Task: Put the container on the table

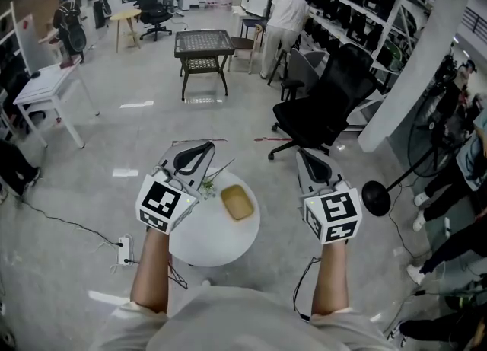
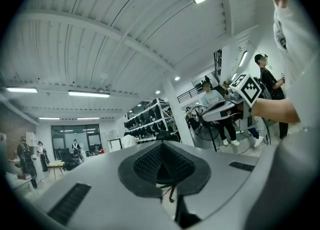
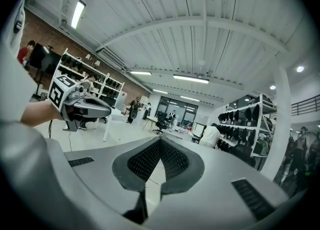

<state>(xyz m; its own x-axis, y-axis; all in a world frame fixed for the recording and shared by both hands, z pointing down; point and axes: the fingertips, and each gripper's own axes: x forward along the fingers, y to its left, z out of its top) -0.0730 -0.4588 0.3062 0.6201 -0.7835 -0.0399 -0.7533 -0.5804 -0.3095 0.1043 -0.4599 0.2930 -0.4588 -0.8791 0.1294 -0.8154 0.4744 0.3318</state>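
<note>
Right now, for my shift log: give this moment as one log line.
left gripper: shut, empty | right gripper: shut, empty | container: on round table, ungripped

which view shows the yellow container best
The head view: the yellow container lies unobstructed on the round white table. The left and right gripper views aim elsewhere and show none of it.
</note>
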